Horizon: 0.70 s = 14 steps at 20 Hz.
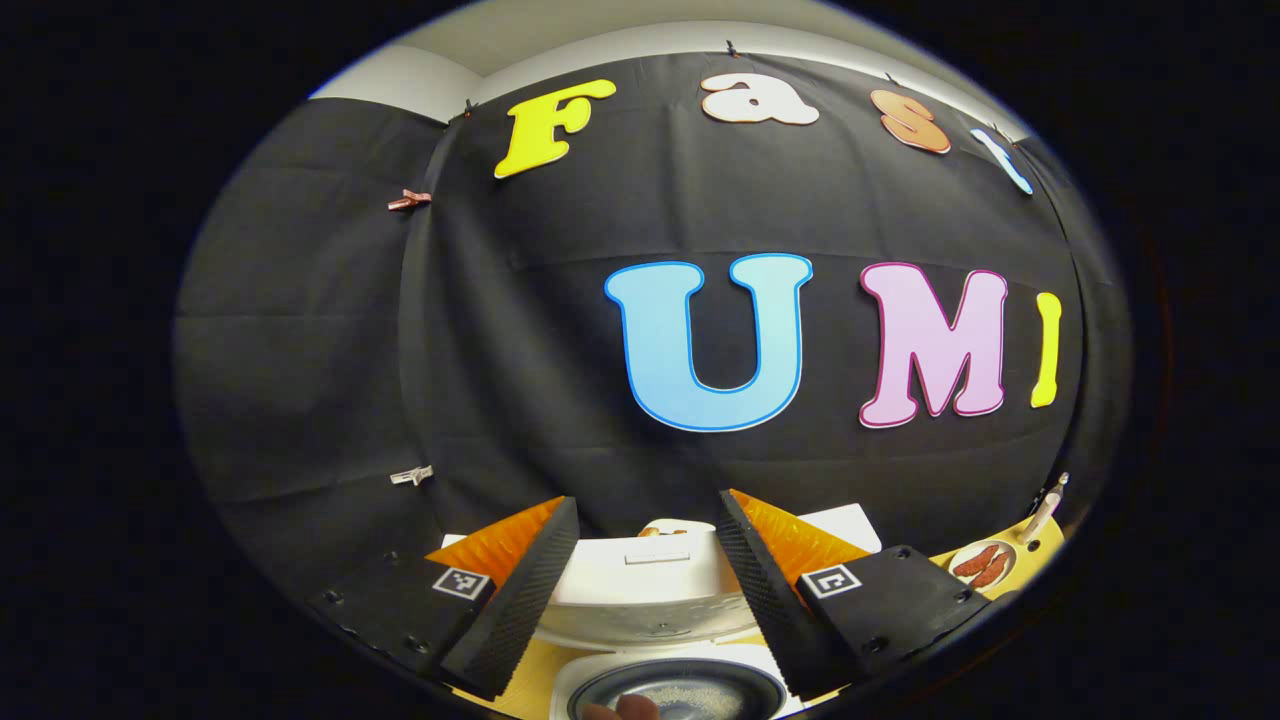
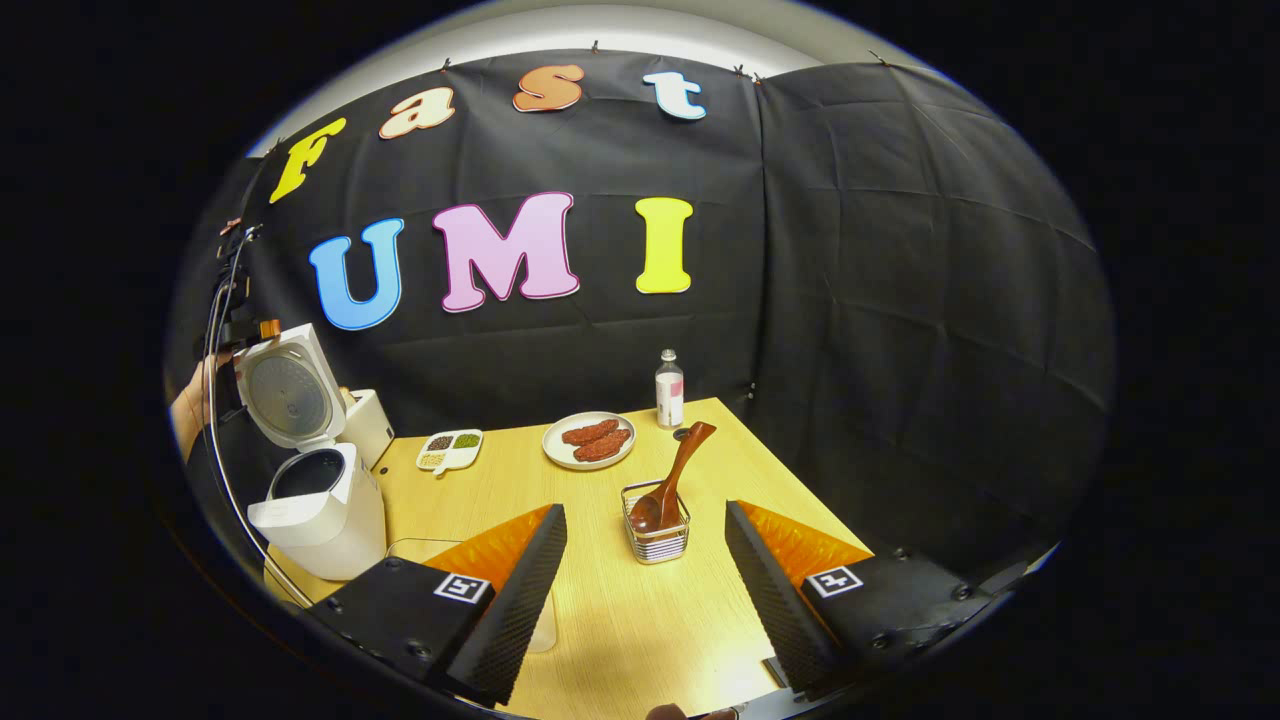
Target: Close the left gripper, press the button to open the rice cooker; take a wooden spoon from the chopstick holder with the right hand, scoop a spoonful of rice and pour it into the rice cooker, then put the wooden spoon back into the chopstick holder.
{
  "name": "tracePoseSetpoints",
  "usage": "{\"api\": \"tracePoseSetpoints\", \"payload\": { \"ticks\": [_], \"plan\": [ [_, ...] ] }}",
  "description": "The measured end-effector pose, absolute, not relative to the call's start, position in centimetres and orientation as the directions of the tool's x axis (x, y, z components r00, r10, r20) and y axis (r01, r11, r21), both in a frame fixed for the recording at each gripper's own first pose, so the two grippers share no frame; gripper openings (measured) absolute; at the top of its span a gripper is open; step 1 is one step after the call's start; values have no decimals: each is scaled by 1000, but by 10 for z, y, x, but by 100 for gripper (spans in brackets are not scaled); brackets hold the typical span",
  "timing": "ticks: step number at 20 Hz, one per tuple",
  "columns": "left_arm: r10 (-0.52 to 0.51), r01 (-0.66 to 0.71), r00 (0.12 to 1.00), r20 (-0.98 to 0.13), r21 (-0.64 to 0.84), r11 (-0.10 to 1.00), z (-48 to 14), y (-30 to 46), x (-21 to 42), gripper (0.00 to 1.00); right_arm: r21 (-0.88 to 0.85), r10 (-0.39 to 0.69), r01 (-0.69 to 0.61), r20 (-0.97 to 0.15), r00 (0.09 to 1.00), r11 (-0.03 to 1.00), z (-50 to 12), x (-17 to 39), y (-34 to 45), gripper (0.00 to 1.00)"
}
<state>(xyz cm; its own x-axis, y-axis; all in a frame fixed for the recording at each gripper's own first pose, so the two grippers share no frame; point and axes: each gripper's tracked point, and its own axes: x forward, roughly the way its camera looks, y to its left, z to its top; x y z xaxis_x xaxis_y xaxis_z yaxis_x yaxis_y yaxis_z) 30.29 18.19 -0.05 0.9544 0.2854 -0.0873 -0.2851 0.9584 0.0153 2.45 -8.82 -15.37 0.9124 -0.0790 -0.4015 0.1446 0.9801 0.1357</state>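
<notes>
The white rice cooker (image 2: 320,515) stands open at the table's left edge, its lid (image 2: 285,390) tipped up and back. My left gripper (image 1: 647,497) hovers open above it, looking past the raised lid (image 1: 640,590); the dark inner pot (image 1: 690,690) below holds a thin layer of grains. In the right gripper view the left gripper (image 2: 238,322) and the hand (image 2: 190,405) holding it sit behind the lid. A brown wooden spoon (image 2: 675,480) leans bowl-down in the wire chopstick holder (image 2: 655,540). My right gripper (image 2: 645,506) is open, short of the holder, with nothing between its fingers.
On the wooden table (image 2: 640,620) are a plate of sausages (image 2: 590,440), a small bottle (image 2: 668,388), a divided dish of grains (image 2: 450,450) and a white box (image 2: 368,425) behind the cooker. A clear container (image 2: 540,625) is half hidden by my right gripper's left finger. A cable (image 2: 215,400) hangs by the cooker.
</notes>
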Motion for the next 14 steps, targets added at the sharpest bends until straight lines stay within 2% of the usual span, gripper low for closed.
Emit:
{"api": "tracePoseSetpoints", "payload": {
  "ticks": [8, 14],
  "plan": [
    [284, -283, 954, -100, 21, 959, -26, 156, 247, 99, 130, -22, 79, -396, 918, 988, -143, 23, -85, 99],
    [291, -292, 938, -189, 23, 956, -60, 138, 206, 99, 141, 4, 56, -395, 919, 988, -142, 21, -87, 99]
  ]
}}
